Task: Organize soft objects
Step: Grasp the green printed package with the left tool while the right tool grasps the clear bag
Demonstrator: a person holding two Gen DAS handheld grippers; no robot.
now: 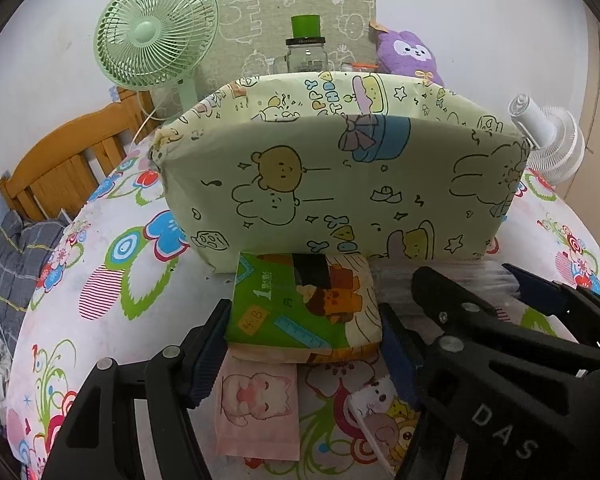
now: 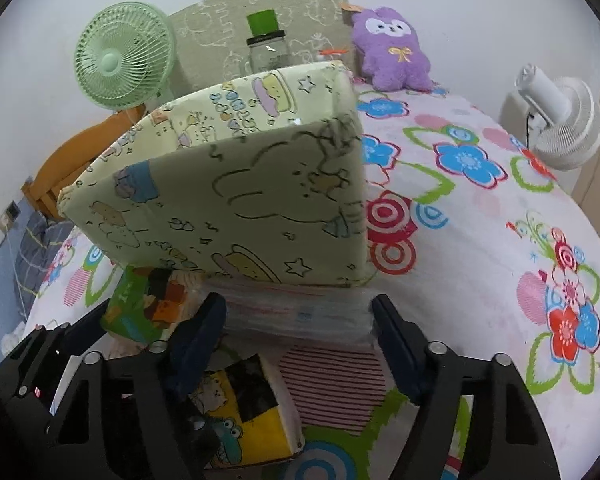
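Tissue packs: your left gripper [image 1: 304, 344] clamps the green pack [image 1: 300, 308], your right gripper [image 2: 298, 336] squeezes the clear-wrapped pack [image 2: 296, 312]; next, lift both into the fabric bin [image 1: 340, 184].

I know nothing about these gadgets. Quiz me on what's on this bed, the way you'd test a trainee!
1. True or false: the purple plush toy lies inside the pale green cartoon-print fabric box.
2. Multiple choice: what sits between the fingers of the left gripper? A) a green printed tissue pack B) a shoe C) a book
3. Short answer: how many electric fans are in view?

Key:
1. False. The toy sits behind the box, at the wall.
2. A
3. Two: a mint-green fan and a white fan.
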